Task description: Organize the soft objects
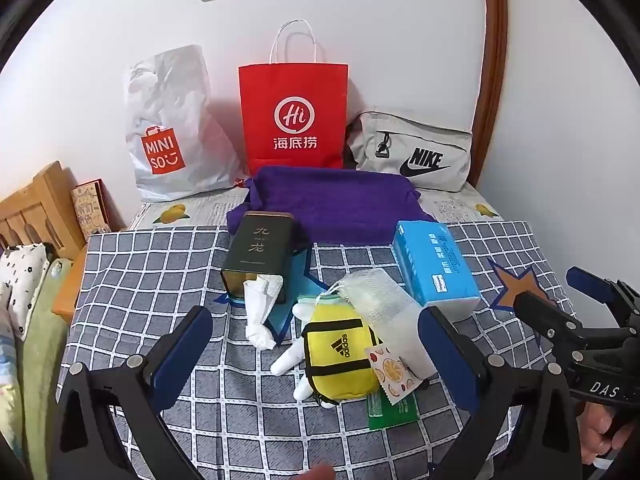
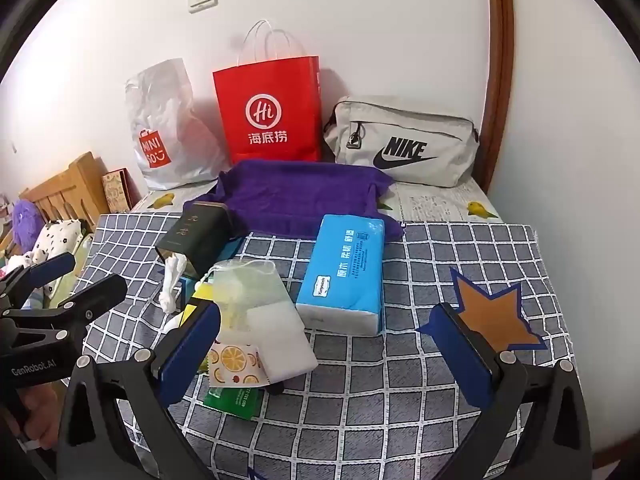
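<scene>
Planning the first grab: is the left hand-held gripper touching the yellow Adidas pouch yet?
Apart. The left wrist view shows the left hand-held gripper open, checked cloth visible between each finger and the yellow Adidas pouch.

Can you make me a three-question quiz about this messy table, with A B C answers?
1. Where is the red paper bag?
A. between the Miniso bag and the Nike pouch
B. on the floor
C. inside the tin

2. What colour is the tissue pack?
A. pink
B. blue
C. black

3. How does the dark tin lie?
A. upright, lid on
B. crushed flat
C. on its side, white paper spilling out

Answers: A, it stands between them against the wall; B, blue wrapper; C, its open end faces us.
</scene>
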A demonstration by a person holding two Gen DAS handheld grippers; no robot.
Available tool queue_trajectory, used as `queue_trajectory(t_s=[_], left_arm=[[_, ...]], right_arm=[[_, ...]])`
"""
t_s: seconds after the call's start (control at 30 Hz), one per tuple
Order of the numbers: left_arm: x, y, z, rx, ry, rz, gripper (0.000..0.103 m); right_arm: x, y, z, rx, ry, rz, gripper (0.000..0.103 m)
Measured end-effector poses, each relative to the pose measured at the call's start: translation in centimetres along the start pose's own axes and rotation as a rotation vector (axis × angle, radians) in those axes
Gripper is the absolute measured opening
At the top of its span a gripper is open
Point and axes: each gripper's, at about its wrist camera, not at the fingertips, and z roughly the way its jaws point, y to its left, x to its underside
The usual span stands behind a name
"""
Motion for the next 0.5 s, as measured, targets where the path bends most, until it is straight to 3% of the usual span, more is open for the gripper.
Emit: queue_trajectory(t_s=[0.5], left_arm=[[-0.1, 0.7, -0.5, 0.0, -0.002, -0.007, 0.103]], right_arm=[[-0.2, 0.1, -0.7, -0.028, -0.004, 0.008, 0.103]])
